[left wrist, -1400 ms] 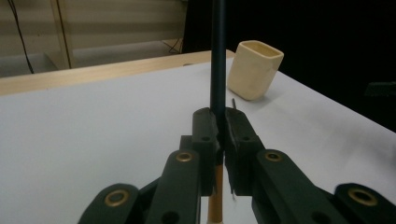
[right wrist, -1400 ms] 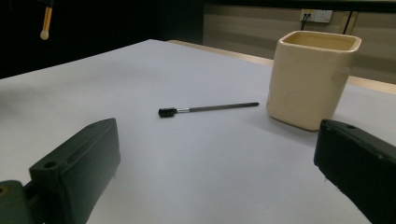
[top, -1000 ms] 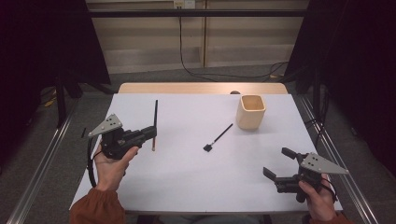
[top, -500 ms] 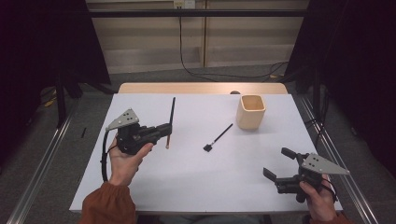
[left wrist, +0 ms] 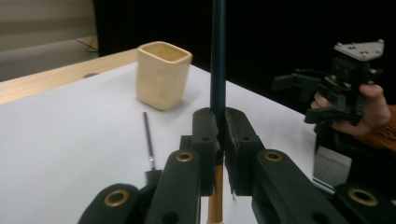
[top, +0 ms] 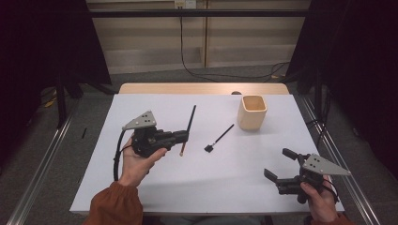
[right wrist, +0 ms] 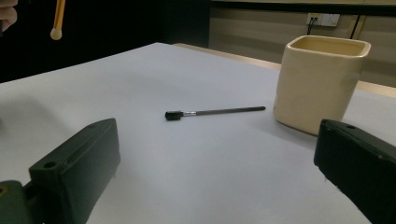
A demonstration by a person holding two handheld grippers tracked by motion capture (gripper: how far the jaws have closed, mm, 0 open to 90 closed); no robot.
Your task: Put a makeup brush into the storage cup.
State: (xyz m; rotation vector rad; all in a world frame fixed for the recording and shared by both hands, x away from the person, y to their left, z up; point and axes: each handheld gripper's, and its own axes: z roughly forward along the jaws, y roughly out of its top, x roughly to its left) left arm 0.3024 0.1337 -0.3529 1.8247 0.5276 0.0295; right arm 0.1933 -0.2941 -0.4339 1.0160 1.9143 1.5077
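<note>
While the white table point(top: 141, 187) lies mostly bare, a cream cup point(top: 252, 112) stands near its far edge, the right gripper point(top: 278, 170) gapes wide, the left gripper point(top: 184, 136) clamps a dark brush point(top: 189, 125) above mid-table, and a smaller brush point(top: 219, 138) lies between.

Counted items: one cream square ceramic cup point(top: 252, 112); beside that cup, two slender dark-handled brushes point(top: 219, 138) point(top: 187, 129); farther off, two black two-jaw grippers point(top: 184, 136) point(top: 278, 165).

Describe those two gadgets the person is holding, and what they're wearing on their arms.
Each gripper, left and right, is a black handheld tool with two blocky black jaws, brass-coloured pivot rings and a grey three-cornered plate on top. A black cable loops from the left one. The sleeves are rust orange.
</note>
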